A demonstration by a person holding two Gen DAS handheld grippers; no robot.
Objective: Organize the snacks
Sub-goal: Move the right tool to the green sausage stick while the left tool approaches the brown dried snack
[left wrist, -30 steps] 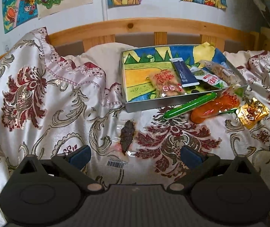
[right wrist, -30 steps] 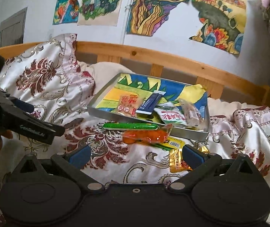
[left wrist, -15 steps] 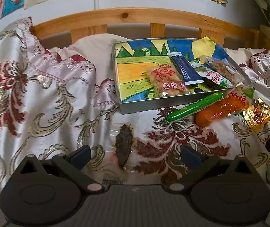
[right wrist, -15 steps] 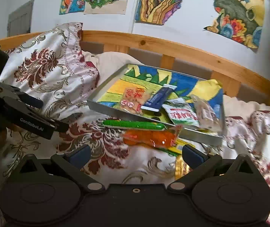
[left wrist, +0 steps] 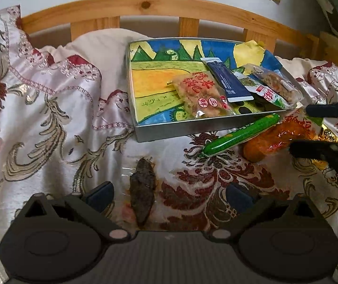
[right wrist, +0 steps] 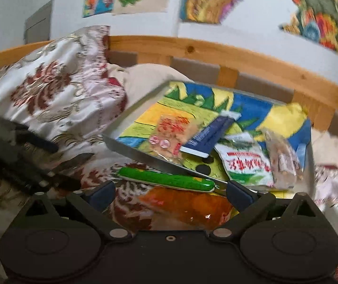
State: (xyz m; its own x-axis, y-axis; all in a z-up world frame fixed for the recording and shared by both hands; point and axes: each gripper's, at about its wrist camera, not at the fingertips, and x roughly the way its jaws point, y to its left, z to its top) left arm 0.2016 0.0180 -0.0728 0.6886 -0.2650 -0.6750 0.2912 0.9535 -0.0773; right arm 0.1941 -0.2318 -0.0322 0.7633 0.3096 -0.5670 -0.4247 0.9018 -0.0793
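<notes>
My left gripper has its fingers spread wide, with a dark brown dried snack in a clear wrapper lying flat on the floral bedspread between them, nearer the left pad. Its long axis runs away from me toward the headboard, the narrower tip pointing back at the gripper. It looks wrinkled, leathery, almost black, with an orange-stained edge.

My right gripper is also spread open, and an orange snack packet sits between its pads without being pinched; this view is motion-blurred. The packet is glossy and translucent, lying crosswise to the fingers. Just beyond it a green sausage stick lies parallel, right against the front wall of the metal tray. In the left view that stick slants up to the right.

Inside the tray, on a painted lining, rest a pink rice cracker packet, a dark blue sachet, a green-and-white packet and a clear nut bar.
</notes>
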